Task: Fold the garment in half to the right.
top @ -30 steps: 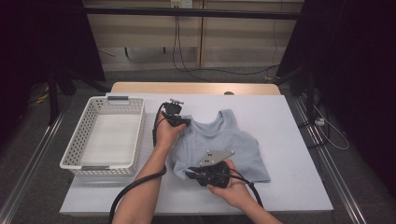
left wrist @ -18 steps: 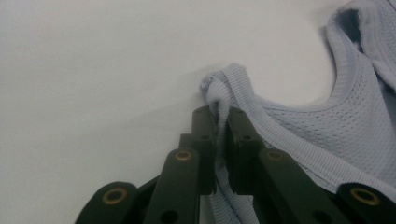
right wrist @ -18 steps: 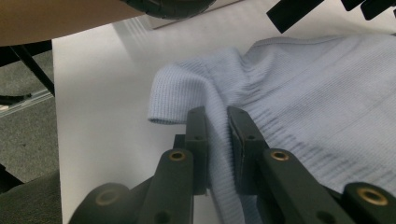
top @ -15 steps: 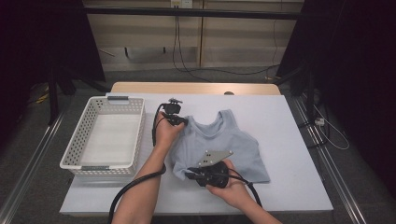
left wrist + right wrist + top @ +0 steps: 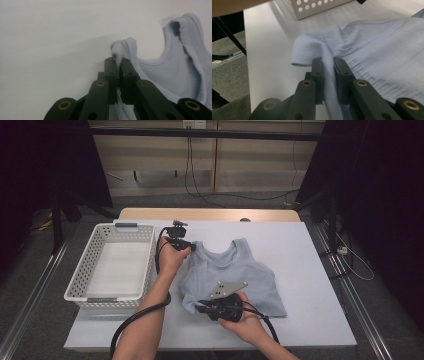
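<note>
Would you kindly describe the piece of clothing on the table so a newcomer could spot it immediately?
On the white table, right of the white basket, lies a pale blue sleeveless top. It is the one soft fabric item there, pinched at a shoulder strap by the left gripper and at its hem by the right gripper.

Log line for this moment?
left claw: just closed, pinching tank top shoulder strap | right claw: shut on hem corner | basket: beside, untouched

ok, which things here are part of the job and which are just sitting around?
In the job:
- light blue knit tank top
- left gripper, shut on its shoulder strap
- right gripper, shut on its hem corner

Lying about:
- white perforated plastic basket
- white table
</note>
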Motion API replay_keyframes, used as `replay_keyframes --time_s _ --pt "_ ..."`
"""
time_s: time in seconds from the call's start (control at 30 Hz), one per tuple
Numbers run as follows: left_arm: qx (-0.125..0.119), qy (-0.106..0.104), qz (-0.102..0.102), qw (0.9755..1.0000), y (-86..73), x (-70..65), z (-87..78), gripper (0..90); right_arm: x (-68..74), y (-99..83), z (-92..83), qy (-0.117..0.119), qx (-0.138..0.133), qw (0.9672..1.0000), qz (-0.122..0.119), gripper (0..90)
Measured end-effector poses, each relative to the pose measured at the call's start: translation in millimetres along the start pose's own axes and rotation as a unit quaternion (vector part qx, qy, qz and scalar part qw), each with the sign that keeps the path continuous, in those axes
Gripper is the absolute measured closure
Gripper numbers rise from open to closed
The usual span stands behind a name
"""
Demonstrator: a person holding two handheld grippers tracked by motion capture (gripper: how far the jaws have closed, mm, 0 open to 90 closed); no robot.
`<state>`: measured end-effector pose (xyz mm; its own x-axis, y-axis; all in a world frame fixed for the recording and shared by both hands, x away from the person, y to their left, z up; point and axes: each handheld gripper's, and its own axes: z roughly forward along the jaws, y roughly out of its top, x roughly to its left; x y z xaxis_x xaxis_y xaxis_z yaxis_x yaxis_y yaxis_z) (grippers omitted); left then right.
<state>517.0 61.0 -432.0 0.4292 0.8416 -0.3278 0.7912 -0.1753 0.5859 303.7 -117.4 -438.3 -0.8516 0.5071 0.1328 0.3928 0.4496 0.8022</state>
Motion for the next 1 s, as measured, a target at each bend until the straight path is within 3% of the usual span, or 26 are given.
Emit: replay_keyframes --time_s 0.33,1.0 --pt "-0.007 0.000 -0.013 0.9999 2.4 5.6 -15.3 85.8 4.6 4.6 4.2 0.004 -0.003 0.9999 -0.015 80.1" --pt "-0.013 0.036 -0.029 0.9988 1.8 21.5 -35.2 85.9 12.5 16.1 14.5 0.016 -0.019 0.9991 -0.035 80.0"
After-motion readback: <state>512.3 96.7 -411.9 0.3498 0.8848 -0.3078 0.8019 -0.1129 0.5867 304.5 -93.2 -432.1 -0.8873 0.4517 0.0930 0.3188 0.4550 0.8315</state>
